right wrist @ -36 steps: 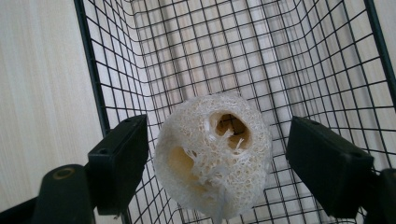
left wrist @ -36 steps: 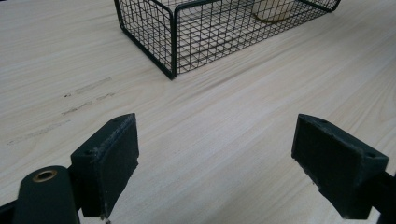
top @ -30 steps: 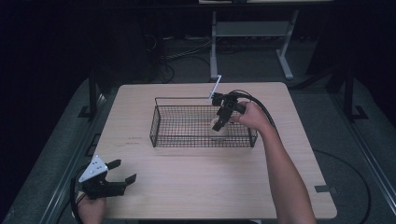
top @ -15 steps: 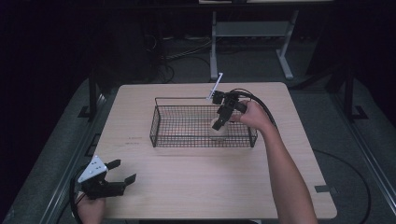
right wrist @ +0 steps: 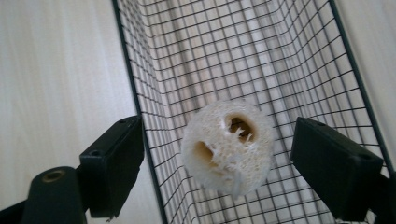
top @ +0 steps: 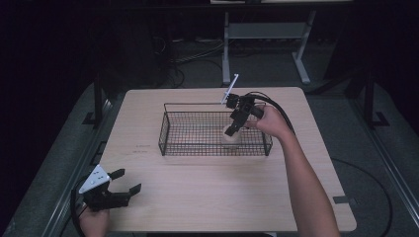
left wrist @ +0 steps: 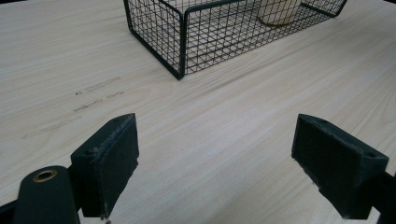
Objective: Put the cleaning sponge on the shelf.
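High view: pale, round, holed loofah sponge [top: 230,137] rests inside black wire-mesh basket [top: 168,133], toward its 3 o'clock end. Right gripper [top: 232,129] straddles it, jaws just opened, pads clear, evidently a release. Left gripper [top: 121,185], spread and empty, idles at worktop's [top: 207,192] 7 o'clock.

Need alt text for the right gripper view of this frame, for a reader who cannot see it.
A pale loofah piece with holes through it sits on the floor of a black wire basket, between the open black jaws of the right gripper, which do not touch it. Light wooden table shows beside the basket.
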`<state>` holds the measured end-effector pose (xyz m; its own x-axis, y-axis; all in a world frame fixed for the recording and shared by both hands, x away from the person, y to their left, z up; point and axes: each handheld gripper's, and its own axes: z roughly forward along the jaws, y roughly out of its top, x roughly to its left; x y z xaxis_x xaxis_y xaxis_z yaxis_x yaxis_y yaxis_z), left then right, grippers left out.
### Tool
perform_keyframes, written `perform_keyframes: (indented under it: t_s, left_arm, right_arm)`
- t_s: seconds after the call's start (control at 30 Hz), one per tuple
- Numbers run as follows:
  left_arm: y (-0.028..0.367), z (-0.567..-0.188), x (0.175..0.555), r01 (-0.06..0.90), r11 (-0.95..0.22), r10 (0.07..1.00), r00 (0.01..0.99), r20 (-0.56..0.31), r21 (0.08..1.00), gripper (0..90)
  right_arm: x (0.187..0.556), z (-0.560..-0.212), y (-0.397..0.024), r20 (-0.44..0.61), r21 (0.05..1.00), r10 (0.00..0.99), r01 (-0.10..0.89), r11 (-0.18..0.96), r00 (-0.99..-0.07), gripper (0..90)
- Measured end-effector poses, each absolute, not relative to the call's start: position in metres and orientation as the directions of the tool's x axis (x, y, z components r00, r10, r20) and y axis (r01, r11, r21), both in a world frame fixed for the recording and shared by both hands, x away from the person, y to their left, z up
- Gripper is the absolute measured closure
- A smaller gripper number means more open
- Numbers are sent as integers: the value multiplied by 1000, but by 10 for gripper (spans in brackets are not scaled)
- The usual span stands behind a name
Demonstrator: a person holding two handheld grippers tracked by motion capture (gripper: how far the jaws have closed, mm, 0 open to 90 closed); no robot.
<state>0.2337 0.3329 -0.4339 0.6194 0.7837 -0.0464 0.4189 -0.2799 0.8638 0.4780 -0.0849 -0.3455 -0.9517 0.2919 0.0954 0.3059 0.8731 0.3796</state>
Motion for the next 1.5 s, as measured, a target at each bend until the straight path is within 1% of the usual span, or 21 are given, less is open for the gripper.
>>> perform_keyframes:
  t_s: [0.27, 0.37, 0.53, 0.63, 0.73, 1.07, 1.2, 1.33, 1.5]
  left_arm:
    - [333, -434, 233, 420, -283, 784, 620, -44, 862, 137]
    - [334, -434, 233, 422, -279, 787, 615, -47, 863, 137]
    - [334, -434, 233, 420, -284, 784, 619, -43, 862, 136]
    - [332, -434, 234, 420, -287, 782, 621, -43, 861, 137]
    - [332, -434, 234, 421, -289, 782, 622, -42, 860, 137]
    - [332, -435, 234, 423, -286, 782, 621, -45, 860, 137]
    - [332, -435, 234, 424, -284, 783, 621, -48, 860, 137]
    - [332, -435, 234, 425, -283, 783, 620, -48, 860, 136]
    - [332, -435, 234, 423, -280, 784, 619, -49, 861, 137]
  right_arm:
    - [469, -333, -90, 79, 394, 286, 294, 871, -955, 173]
    - [465, -330, -91, 66, 385, 286, 288, 877, -956, 173]
    - [458, -325, -93, 65, 384, 279, 282, 879, -958, 173]
    - [455, -323, -95, 73, 401, 277, 282, 871, -958, 173]
    - [452, -323, -96, 79, 393, 282, 290, 873, -956, 173]
    - [439, -319, -100, 94, 412, 273, 287, 865, -957, 173]
    - [435, -321, -101, 93, 424, 266, 280, 862, -960, 173]
    - [431, -326, -101, 104, 410, 257, 277, 869, -961, 173]
    - [426, -328, -105, 104, 435, 254, 273, 858, -962, 172]
